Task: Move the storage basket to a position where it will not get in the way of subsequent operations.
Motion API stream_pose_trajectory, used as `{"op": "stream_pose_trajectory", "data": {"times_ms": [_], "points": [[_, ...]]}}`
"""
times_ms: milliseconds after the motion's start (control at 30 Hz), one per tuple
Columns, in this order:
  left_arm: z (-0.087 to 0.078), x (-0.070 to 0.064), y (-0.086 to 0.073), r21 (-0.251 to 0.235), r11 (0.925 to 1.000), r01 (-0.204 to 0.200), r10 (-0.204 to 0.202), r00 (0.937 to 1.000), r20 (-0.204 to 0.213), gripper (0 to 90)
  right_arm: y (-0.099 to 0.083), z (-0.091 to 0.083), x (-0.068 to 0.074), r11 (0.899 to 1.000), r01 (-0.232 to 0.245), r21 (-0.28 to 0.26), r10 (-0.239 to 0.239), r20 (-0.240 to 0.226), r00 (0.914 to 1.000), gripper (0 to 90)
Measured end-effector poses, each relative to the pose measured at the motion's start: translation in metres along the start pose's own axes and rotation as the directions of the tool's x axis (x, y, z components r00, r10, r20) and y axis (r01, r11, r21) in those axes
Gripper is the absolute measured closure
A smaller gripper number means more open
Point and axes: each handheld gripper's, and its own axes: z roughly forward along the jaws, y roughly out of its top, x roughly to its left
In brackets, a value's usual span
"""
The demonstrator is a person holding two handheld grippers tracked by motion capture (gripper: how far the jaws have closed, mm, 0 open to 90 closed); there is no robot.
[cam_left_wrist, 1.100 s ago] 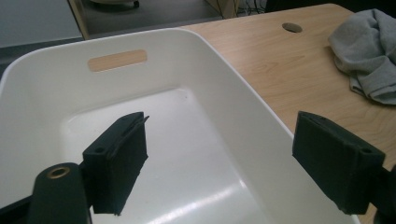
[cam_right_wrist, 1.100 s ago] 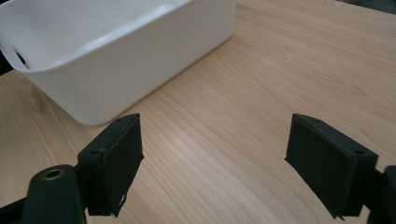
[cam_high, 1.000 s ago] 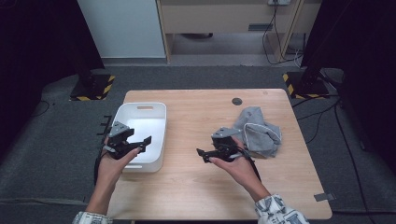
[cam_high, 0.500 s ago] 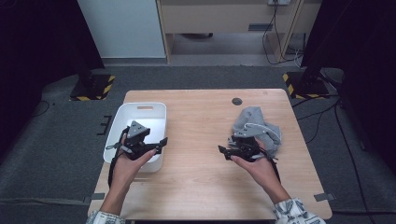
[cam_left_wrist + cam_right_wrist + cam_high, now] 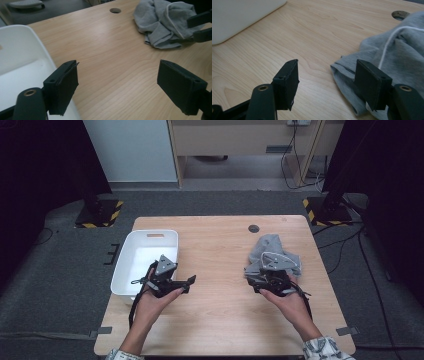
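Right gripper (image 5: 252,279) had moved right across the table (image 5: 220,245) and reached the near edge of the crumpled grey garment (image 5: 274,251); a second ago it sat mid-table, well short of the cloth. In the right gripper view the jaws stood wide apart, holding nothing, the garment's hem (image 5: 347,72) lying between them, one jaw over the cloth. Judged as lining up for a grab, no pinch yet. Left gripper (image 5: 189,281) had swung off the white bin (image 5: 131,265) toward table centre; earlier it was over the bin's front rim. Its jaws gaped wide too, empty, bare wood between them. Garment lay heaped at the right side of the table, near the cable hole (image 5: 254,228), apparently unmoved across frames; bin looked empty
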Motion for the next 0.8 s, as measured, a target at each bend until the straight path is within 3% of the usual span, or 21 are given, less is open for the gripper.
{"op": "stream_pose_trajectory", "data": {"times_ms": [267, 333, 500, 567, 667, 733, 800], "points": [[0.024, -0.019, -0.009, 0.042, 0.9986, -0.032, 0.030, 0.9989, 0.037, 16.0, -0.010, -0.004, -0.015, 1.000, -0.003, 0.006, 0.002, 0.056, 0.9984, 36.5], [0.030, -0.021, -0.013, 0.054, 0.9981, -0.030, 0.028, 0.9985, 0.047, 16.0, -0.017, -0.002, -0.023, 1.000, 0.004, 0.026, -0.006, 0.094, 0.9955, 36.2], [0.039, -0.029, -0.021, 0.078, 0.9960, -0.044, 0.039, 0.9973, 0.062, 15.9, -0.030, 0.003, -0.037, 0.998, -0.047, 0.047, 0.040, 0.130, 0.9907, 31.1], [0.044, -0.034, -0.026, 0.099, 0.9926, -0.071, 0.064, 0.9954, 0.070, 15.9, -0.034, 0.006, -0.041, 0.997, -0.064, 0.035, 0.059, 0.135, 0.9891, 30.9], [0.046, -0.037, -0.030, 0.111, 0.9905, -0.082, 0.074, 0.9944, 0.076, 15.4, -0.036, 0.012, -0.043, 0.998, -0.042, 0.046, 0.034, 0.167, 0.9855, 30.8], [0.046, -0.040, -0.032, 0.115, 0.9894, -0.089, 0.080, 0.9935, 0.080, 15.4, -0.033, 0.011, -0.042, 0.999, -0.022, 0.044, 0.012, 0.214, 0.9768, 32.9], [0.046, -0.041, -0.033, 0.115, 0.9893, -0.089, 0.080, 0.9932, 0.084, 15.4, -0.029, 0.010, -0.041, 0.999, -0.021, 0.032, 0.014, 0.219, 0.9757, 32.1]]}}
